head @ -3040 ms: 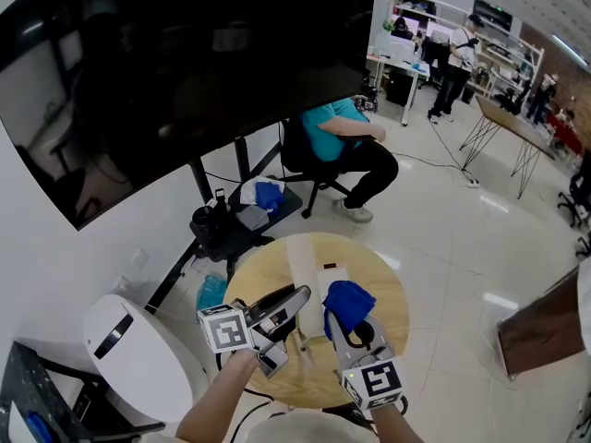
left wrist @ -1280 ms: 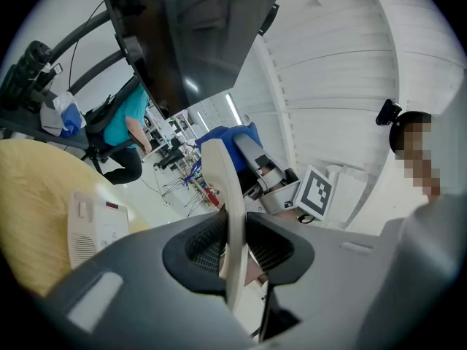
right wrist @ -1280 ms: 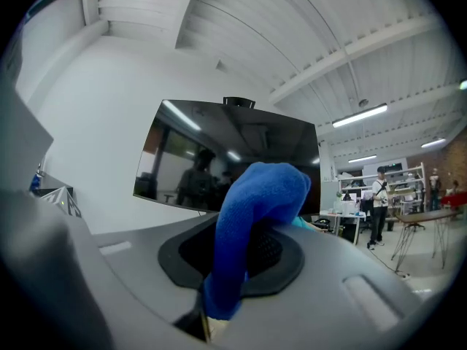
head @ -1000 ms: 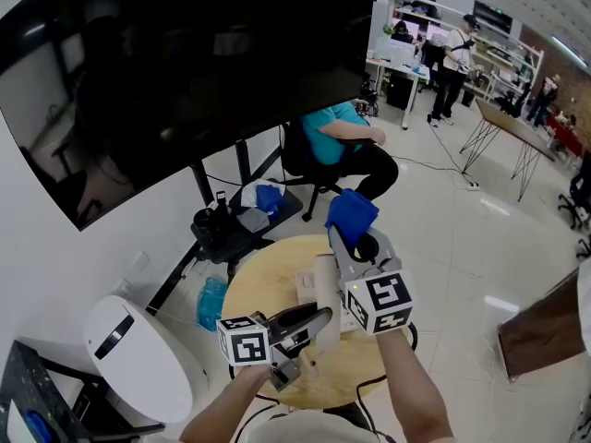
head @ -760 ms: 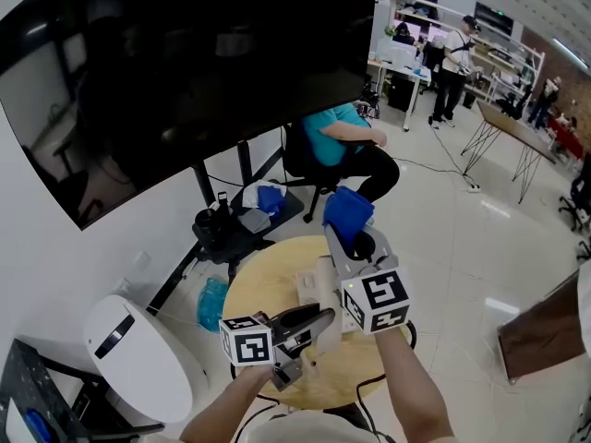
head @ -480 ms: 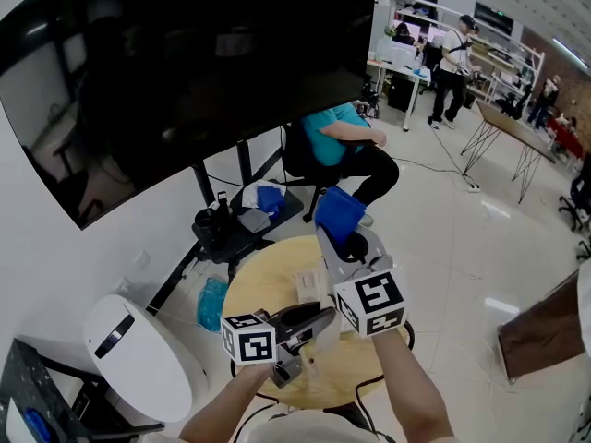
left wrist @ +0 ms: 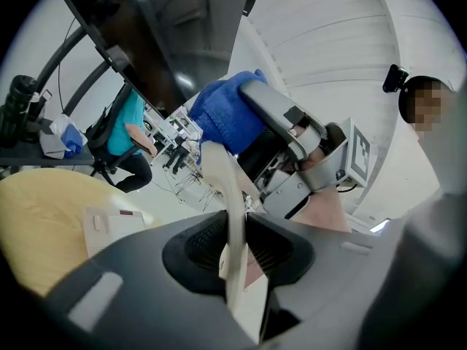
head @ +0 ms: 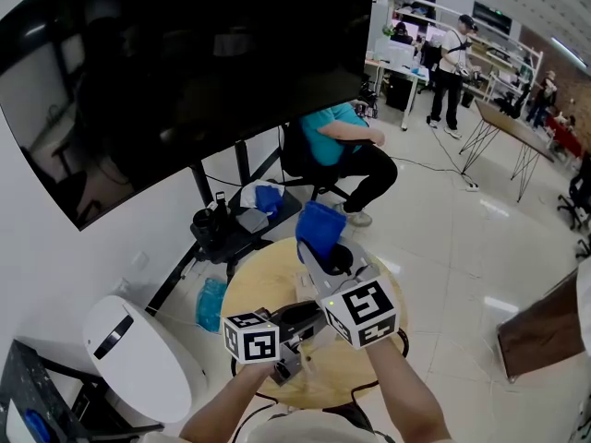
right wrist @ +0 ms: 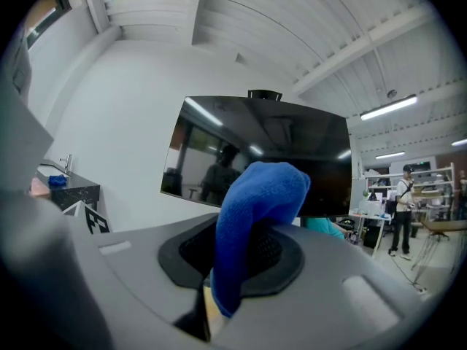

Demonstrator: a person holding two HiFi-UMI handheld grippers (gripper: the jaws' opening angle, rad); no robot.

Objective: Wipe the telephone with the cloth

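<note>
Handset (left wrist: pixel 232 210) clamped between left jaws; cloth (right wrist: pixel 257 203) pinched in right jaws.

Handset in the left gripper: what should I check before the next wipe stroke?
1. Left gripper clamped on the handset: ok.
2. Right gripper clamped on the cloth: ok.
3. Cloth sticks out past the jaws, free to wipe with: ok.
4. Cloth pressing on the handset: cannot tell.
5. Phone base lying flat on the table: ok.
</note>
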